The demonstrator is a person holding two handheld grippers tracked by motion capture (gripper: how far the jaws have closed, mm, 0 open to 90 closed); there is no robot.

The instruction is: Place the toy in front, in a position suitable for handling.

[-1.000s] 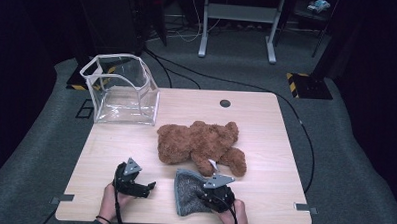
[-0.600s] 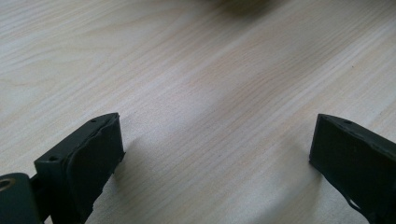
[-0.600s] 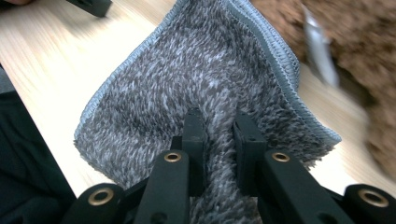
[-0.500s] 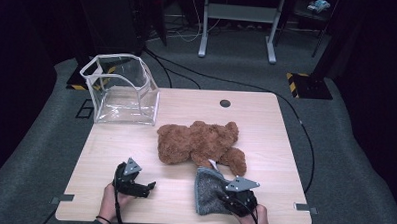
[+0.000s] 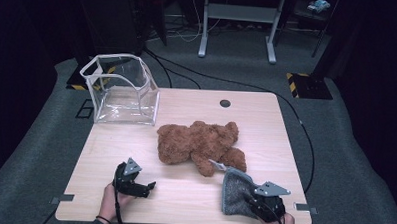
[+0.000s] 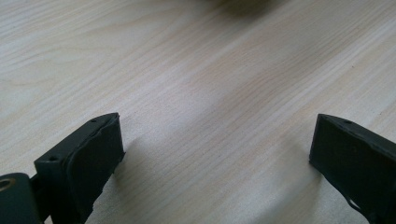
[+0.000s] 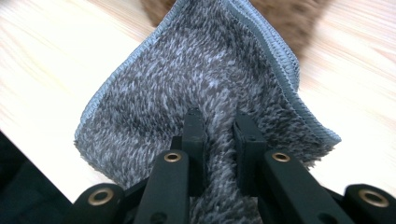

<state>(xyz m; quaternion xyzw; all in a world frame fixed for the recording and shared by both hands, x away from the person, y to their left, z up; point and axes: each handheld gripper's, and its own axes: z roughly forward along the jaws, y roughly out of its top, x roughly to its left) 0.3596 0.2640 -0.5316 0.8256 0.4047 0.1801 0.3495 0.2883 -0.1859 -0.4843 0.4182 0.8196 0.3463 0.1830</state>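
Wooden table (image 5: 186, 111); brown teddy bear (image 5: 198, 144) at centre. Grey cloth (image 5: 235, 192), apparently just beside the bear's leg, near the front right edge, pinched by right gripper (image 7: 219, 128). Left gripper (image 6: 215, 154), jaws spread, empty.

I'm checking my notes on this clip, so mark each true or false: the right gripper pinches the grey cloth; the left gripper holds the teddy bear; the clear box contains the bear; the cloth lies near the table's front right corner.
1. The right gripper pinches the grey cloth. True.
2. The left gripper holds the teddy bear. False: its fingers stand open over bare table.
3. The clear box contains the bear. False: the bear lies on the table beside it.
4. The cloth lies near the table's front right corner. True.
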